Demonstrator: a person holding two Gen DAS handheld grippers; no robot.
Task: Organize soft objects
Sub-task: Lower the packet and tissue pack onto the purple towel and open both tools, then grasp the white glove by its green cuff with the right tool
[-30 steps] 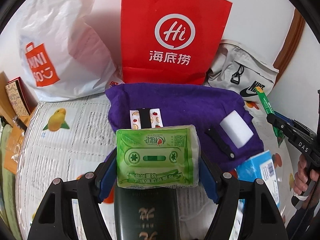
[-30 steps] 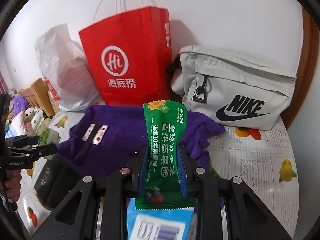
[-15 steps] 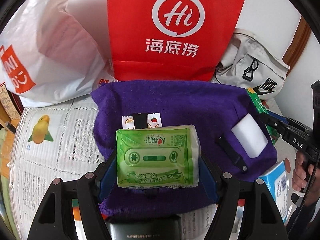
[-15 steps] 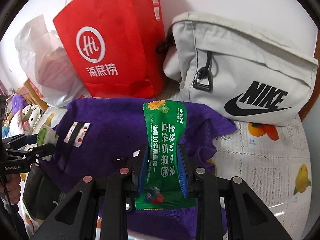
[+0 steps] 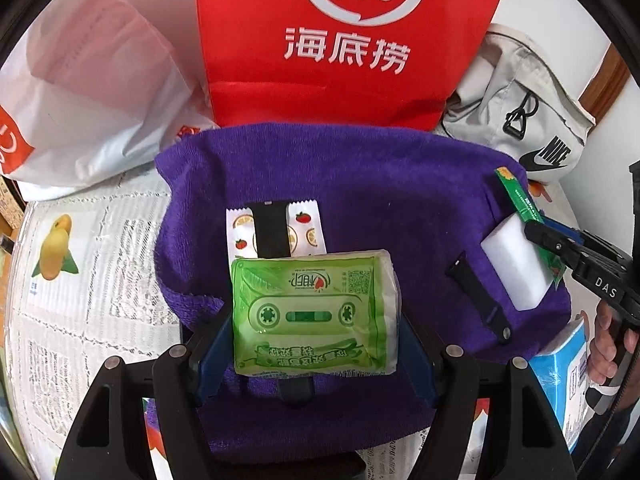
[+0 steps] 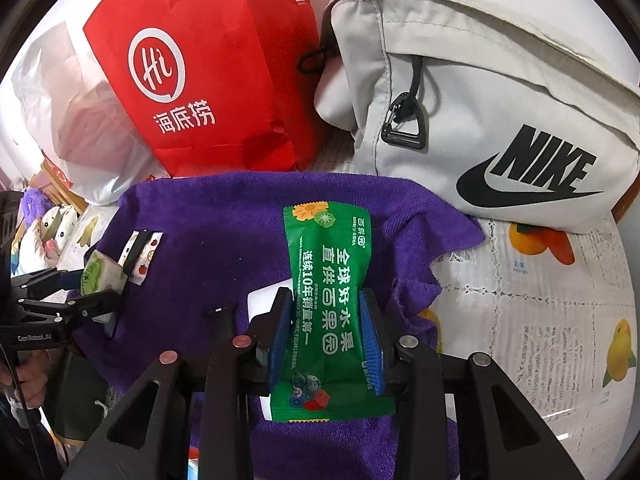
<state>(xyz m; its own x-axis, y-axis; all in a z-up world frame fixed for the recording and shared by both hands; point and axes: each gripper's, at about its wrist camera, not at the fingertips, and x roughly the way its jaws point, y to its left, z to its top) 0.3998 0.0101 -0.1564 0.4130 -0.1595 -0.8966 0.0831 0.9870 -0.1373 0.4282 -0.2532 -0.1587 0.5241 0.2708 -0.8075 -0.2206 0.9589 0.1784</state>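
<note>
We list, largest first. Purple terry towel: spread flat on the newsprint-pattern tablecloth, now filling both views where a second ago it sat farther off; we judge both packs have reached their drop spot. Light-green soft tissue pack: at centre of the left view, over the towel's 6 o'clock part, pinched between the pads of the left gripper. Dark-green foil wet-wipe sachet: over the towel's 3 o'clock side, between the pads of the right gripper, whose jaws are opening; release seems begun. White foam block: on the towel beside the sachet.
</note>
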